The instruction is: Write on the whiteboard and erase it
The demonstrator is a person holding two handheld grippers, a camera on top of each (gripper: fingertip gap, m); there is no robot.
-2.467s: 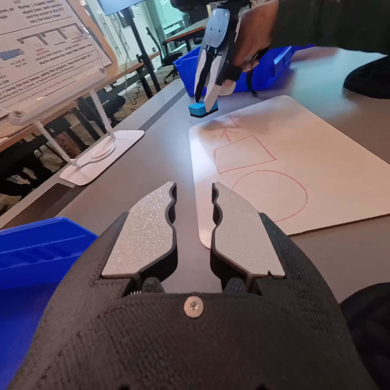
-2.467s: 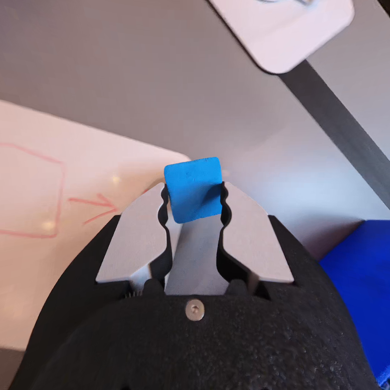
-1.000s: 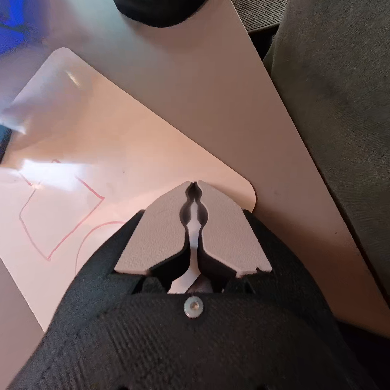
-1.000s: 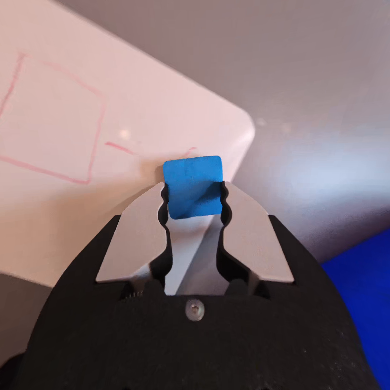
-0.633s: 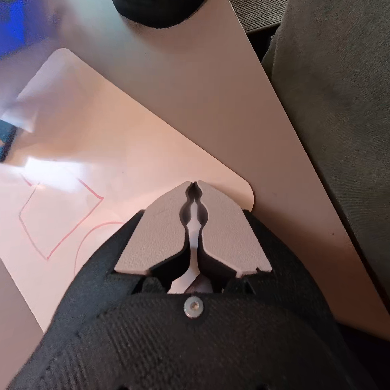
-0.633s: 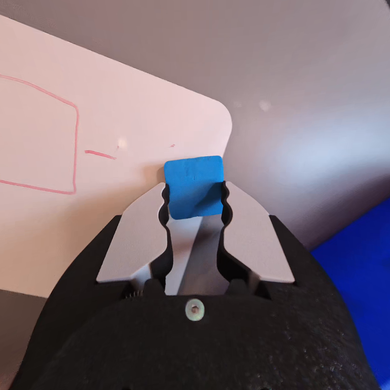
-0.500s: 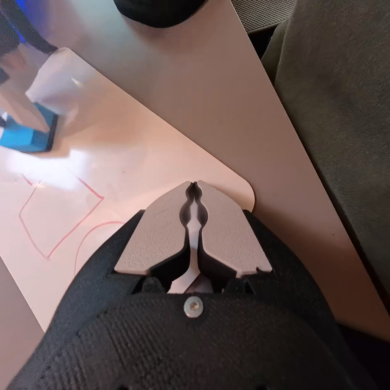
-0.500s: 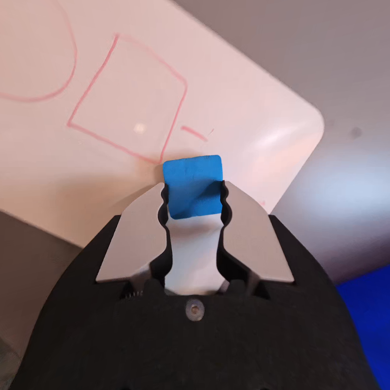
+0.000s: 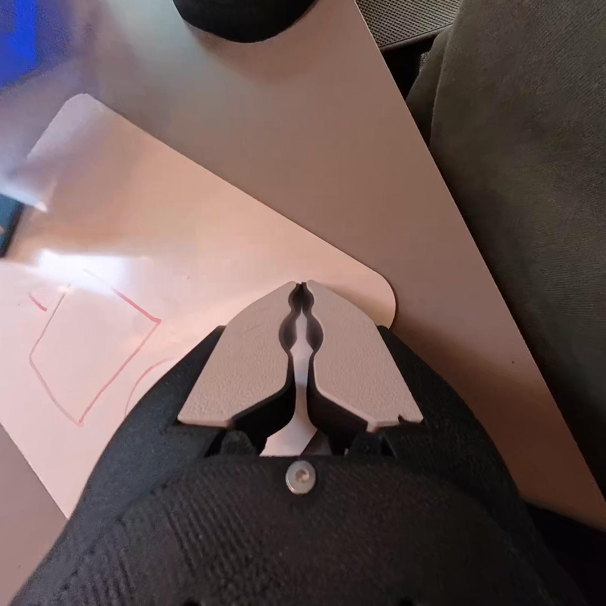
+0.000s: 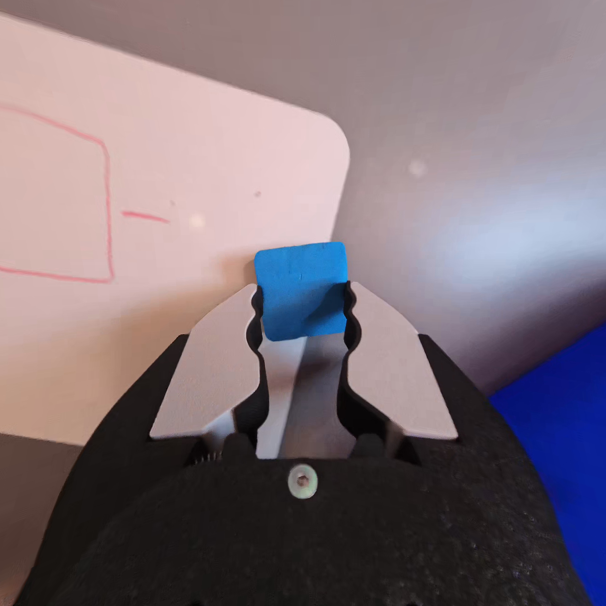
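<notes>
Right tongs pinch the blue eraser, light and squashy, held mid-sides at frame centre on the whiteboard corner; left tongs, closed and empty, pin the slick, thin board's lower-right corner to the desk.

A smooth grey table carries everything here; its near edge runs diagonally down the right of the left wrist view. Flat on it lies a white whiteboard with rounded corners, one corner close to that edge. The board bears a red four-sided outline, a short red dash beside it, and part of a red curve. At the table's far side a dark rounded object rests on the surface. A blue bin sits near the board's corner in the right wrist view.
</notes>
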